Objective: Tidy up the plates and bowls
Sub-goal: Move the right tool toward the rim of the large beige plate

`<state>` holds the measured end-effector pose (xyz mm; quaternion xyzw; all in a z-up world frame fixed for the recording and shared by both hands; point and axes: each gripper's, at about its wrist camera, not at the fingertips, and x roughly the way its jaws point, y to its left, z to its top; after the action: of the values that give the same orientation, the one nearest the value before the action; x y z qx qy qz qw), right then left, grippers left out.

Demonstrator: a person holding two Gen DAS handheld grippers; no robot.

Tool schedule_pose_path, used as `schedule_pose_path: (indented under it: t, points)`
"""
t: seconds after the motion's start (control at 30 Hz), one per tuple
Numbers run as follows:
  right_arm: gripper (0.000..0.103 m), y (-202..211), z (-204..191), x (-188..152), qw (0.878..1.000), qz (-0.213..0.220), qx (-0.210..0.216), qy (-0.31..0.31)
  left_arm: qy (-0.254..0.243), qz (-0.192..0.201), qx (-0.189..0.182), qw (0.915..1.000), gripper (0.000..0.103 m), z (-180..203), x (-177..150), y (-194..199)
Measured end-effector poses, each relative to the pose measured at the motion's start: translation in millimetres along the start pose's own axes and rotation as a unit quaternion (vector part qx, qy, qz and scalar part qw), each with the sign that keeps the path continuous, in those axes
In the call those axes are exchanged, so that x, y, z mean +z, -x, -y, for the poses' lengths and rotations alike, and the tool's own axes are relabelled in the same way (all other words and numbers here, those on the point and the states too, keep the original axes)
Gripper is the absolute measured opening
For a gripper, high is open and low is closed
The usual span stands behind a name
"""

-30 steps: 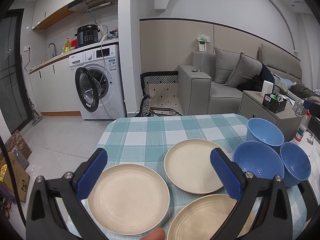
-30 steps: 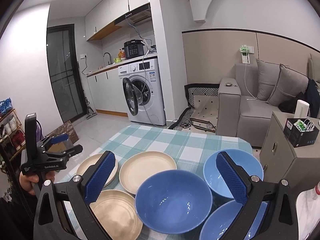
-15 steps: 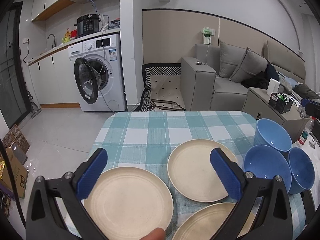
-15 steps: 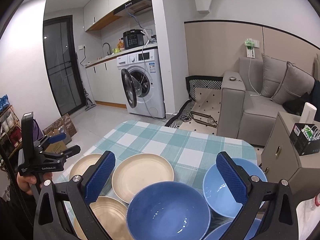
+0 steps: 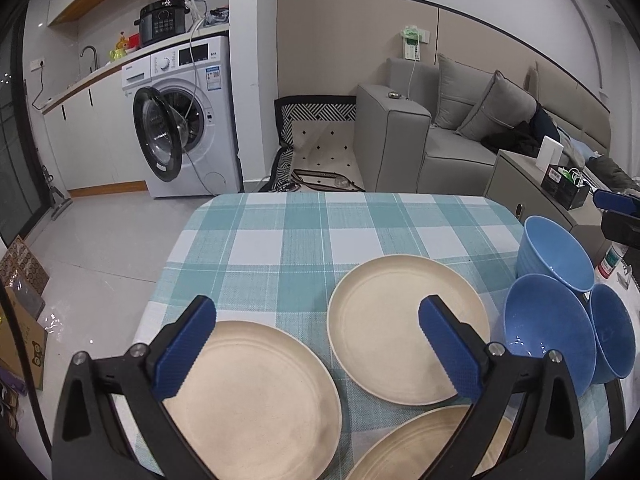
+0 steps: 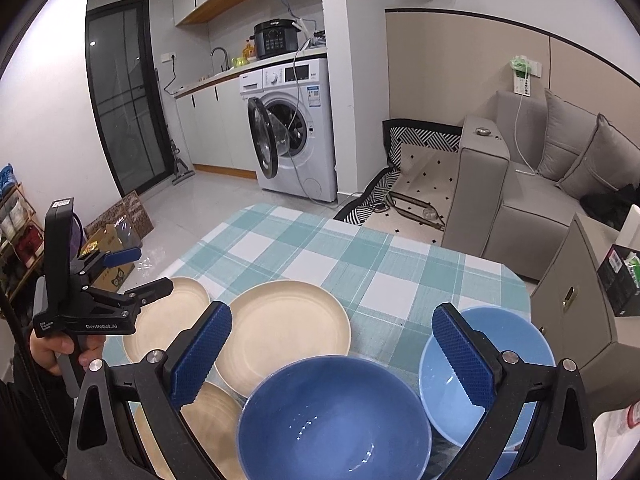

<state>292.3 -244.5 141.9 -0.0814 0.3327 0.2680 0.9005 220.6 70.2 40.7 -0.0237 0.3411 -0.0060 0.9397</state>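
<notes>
While both tools hang above the table (image 5: 304, 232) with nothing between their fingers, the work of stacking appears not yet begun. The left hand-held gripper (image 5: 316, 344) has its jaws spread wide over two cream plates: the left plate (image 5: 256, 396) and the middle plate (image 5: 400, 320), which lie just beside each other. A third plate (image 5: 420, 444) lies nearer, partly hidden by the tool. The right hand-held gripper (image 6: 332, 352) is also wide and hovers above the big blue bowl (image 6: 332, 420).

To do this step well, I would judge that each tool should take one kind: the left one pinches a plate at its rim, one pad under the edge, and lifts it flat onto its neighbour. The rim is low and lies against the checked tablecloth (image 5: 280, 248), so the lower pad may catch the cloth; a shallow angle helps.

Three blue bowls stand close together at the right edge: the far bowl (image 5: 556, 252), the near bowl (image 5: 544, 328) and the small bowl (image 5: 612, 336), maybe touching. They sit near the table's border, so a push could send one off. The far half of the table is free. A washing machine (image 5: 188, 120) and a grey sofa (image 5: 440, 132) stand well apart.
</notes>
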Motion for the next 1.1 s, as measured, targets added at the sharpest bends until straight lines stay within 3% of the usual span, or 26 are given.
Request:
schedule_pose_path:
  t: [0.13, 0.43, 0.7, 1.1]
  points:
    - [0.103, -16.9, -0.7, 2.4, 1.000, -0.016, 0.003, 0.004, -0.004, -0.015, -0.003, 0.9999, 0.095, -0.9, -2.3, -11.8]
    - [0.098, -54.1, -1.4, 5.1, 0.998, -0.057, 0.006, 0.009, 0.000, -0.049, -0.006, 0.9988, 0.090, -5.4, -7.9, -39.8]
    - [0.085, -85.5, -0.4, 3.6, 0.995, -0.100, 0.010, 0.013, -0.008, -0.075, -0.014, 0.9970, 0.090, -4.1, -12.3, -57.1]
    - [0.081, -121.5, -1.4, -0.6, 0.988, -0.153, 0.011, 0.017, -0.024, -0.103, -0.023, 0.9941, 0.090, 5.6, -17.8, -74.3]
